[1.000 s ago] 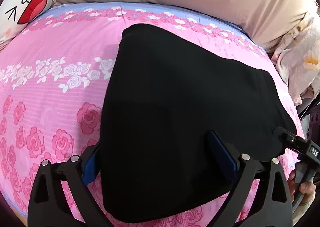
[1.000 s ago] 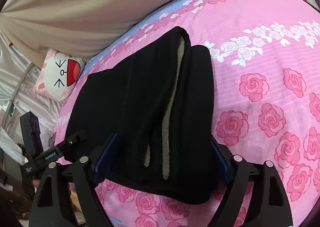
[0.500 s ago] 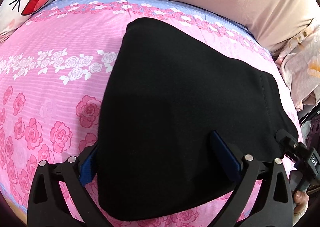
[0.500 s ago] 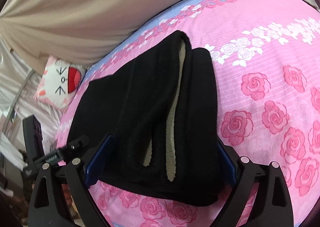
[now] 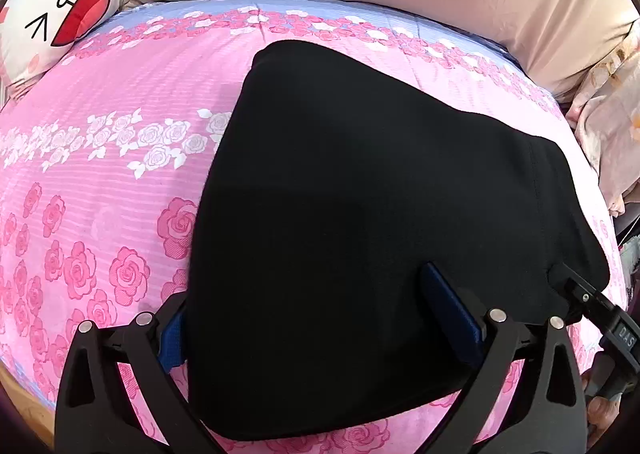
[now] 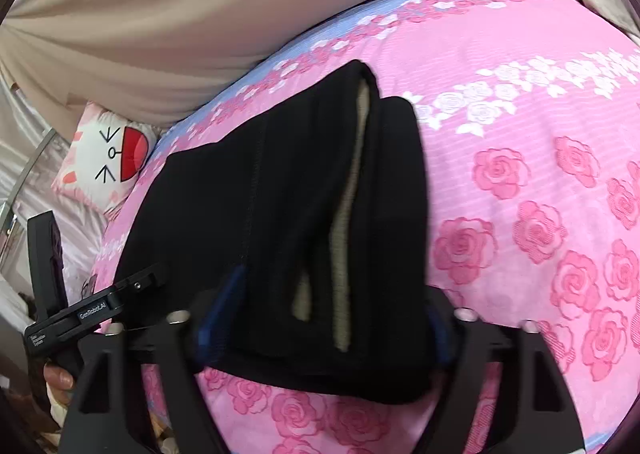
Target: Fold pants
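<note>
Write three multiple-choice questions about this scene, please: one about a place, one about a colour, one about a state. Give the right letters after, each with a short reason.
1. Where does the cartoon-face pillow lie in the left wrist view?
A. upper left corner
B. on top of the pants
C. lower right corner

2. What colour is the lining inside the black pants?
A. red
B. beige
C. blue

3. How do the fingers of the right tool stand?
A. pressed shut on the pillow
B. spread wide, one on each side of the folded pants
C. out of view

Answers:
1. A: the pillow sits at the far edge of the pink rose bedsheet, apart from the pants.
2. B: pale beige strips show between the black layers in the right wrist view.
3. B: both blue pads flank the near end of the bundle, as the left tool does too.
</note>
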Motion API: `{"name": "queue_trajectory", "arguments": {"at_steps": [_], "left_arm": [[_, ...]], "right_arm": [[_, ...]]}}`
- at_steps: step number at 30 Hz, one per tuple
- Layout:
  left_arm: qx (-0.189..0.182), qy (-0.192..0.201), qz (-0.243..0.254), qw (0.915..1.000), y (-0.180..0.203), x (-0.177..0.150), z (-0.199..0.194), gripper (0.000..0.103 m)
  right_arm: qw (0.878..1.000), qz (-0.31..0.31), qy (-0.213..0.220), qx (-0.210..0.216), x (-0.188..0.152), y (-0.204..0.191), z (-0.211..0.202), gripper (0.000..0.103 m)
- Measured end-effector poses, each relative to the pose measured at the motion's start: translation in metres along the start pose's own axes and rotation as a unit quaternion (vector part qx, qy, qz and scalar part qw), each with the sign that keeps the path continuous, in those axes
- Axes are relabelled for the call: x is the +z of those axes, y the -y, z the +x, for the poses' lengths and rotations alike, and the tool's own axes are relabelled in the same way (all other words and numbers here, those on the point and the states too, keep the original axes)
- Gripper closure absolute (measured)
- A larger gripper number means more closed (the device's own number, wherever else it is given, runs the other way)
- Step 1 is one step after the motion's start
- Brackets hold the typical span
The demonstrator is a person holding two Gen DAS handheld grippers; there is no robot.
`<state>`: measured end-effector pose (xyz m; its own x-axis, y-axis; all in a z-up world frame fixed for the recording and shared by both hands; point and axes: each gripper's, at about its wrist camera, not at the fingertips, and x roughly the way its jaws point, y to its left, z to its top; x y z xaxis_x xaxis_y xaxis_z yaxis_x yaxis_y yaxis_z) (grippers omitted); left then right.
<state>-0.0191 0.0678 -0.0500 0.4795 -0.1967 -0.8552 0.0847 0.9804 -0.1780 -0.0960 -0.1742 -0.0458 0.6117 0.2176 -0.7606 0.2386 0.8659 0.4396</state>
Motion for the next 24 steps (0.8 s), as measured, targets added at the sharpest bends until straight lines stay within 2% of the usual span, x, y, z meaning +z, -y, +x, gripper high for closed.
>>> {"name": "queue_trajectory", "arguments": {"at_steps": [2, 3, 4, 5, 6, 7, 11, 16, 24], "left_arm": [[0.002, 0.006, 0.006, 1.0, 0.003, 0.0, -0.003, 0.012], [0.004, 0.011, 0.01, 0.9999, 0.004, -0.001, -0.006, 0.021], [0.005, 0.019, 0.013, 0.9997, 0.004, -0.001, -0.011, 0.036], [0.005, 0.022, 0.013, 0.9997, 0.005, -0.001, -0.014, 0.044], [0.002, 0.028, 0.006, 0.9996, 0.002, 0.0, -0.019, 0.06], [-0.014, 0.03, -0.003, 0.9994, -0.004, 0.002, -0.024, 0.065], [-0.08, 0.017, -0.043, 0.9957, -0.026, 0.009, -0.031, 0.069], [-0.129, 0.042, -0.038, 0.9901, -0.031, 0.017, -0.061, 0.071], [-0.138, 0.114, 0.015, 0.9838, -0.006, 0.03, -0.118, 0.07]], "right_arm": [[1.0, 0.008, 0.002, 0.012, 0.0, 0.003, -0.003, 0.051], [1.0, 0.01, 0.003, 0.018, 0.0, 0.004, -0.004, 0.052], [1.0, 0.01, 0.005, 0.022, -0.001, 0.005, -0.005, 0.055], [1.0, 0.011, 0.007, 0.025, -0.002, 0.005, -0.007, 0.058], [0.999, 0.011, 0.009, 0.03, -0.002, 0.005, -0.009, 0.058], [0.999, 0.009, 0.011, 0.033, -0.003, 0.004, -0.011, 0.059], [0.998, 0.011, 0.017, 0.059, -0.002, 0.001, -0.021, 0.062], [0.996, -0.008, 0.03, 0.089, 0.001, -0.011, -0.045, 0.063], [0.989, -0.051, 0.073, 0.115, 0.017, -0.04, -0.089, 0.063]]}}
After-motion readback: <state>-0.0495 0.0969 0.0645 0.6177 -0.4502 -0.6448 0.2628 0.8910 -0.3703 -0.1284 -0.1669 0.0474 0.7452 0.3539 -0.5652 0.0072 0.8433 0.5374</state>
